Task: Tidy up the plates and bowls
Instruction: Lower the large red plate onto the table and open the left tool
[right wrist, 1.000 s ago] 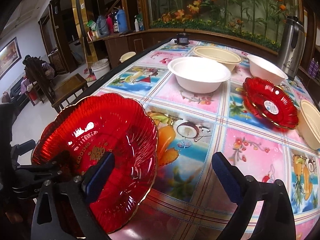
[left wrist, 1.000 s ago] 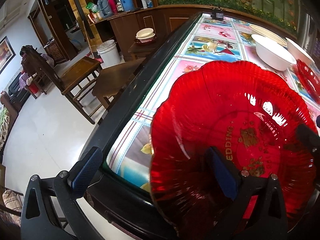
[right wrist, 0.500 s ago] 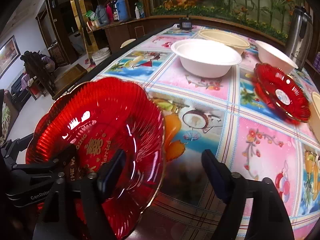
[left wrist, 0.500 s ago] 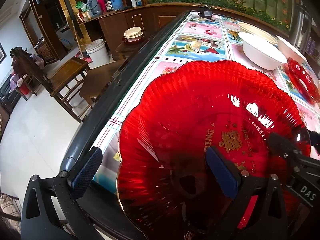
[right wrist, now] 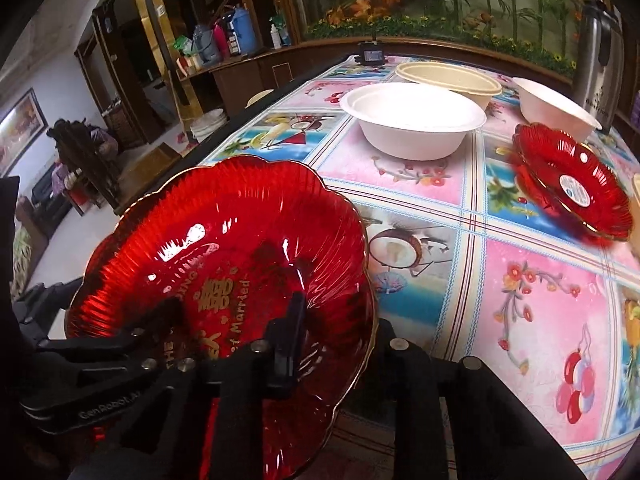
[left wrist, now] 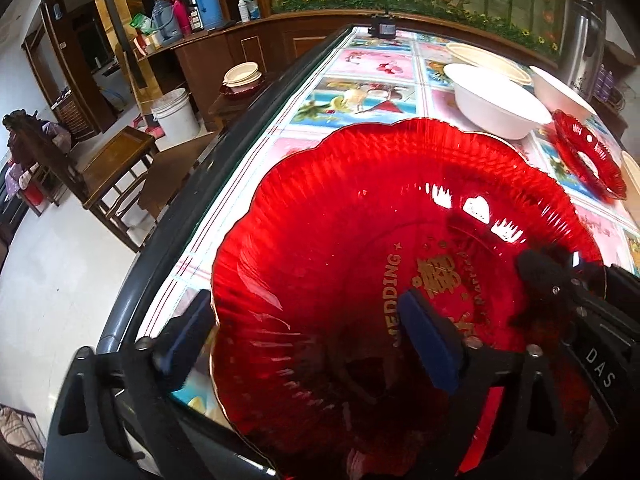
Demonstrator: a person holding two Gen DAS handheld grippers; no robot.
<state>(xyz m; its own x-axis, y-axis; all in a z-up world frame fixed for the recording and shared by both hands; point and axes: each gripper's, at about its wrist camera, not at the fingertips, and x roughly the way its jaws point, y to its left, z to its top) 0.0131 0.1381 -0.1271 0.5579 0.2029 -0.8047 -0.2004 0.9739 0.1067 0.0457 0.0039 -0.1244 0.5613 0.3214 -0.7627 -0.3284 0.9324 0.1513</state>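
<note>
A large red scalloped plate (left wrist: 360, 248) with gold wedding lettering is held tilted over the table's near left corner; it also shows in the right wrist view (right wrist: 224, 248). My left gripper (left wrist: 308, 328) is partly closed around its left rim, one finger under and one over the plate. My right gripper (right wrist: 332, 332) is shut on the plate's right rim. A smaller red plate (right wrist: 572, 188) rests tilted at the right. White bowls (right wrist: 412, 120) (right wrist: 556, 106) and a beige bowl (right wrist: 448, 78) stand further back.
The table (right wrist: 520, 280) has a colourful patterned cloth and a dark raised edge (left wrist: 168, 248). A metal kettle (right wrist: 600, 52) stands at the far right. Wooden chairs (left wrist: 108, 176) and a white bucket (left wrist: 174, 114) stand on the floor to the left.
My right gripper has closed onto the red plate's right rim. My left gripper's fingers have narrowed around the left rim. The plate has lifted and tilted a little.
</note>
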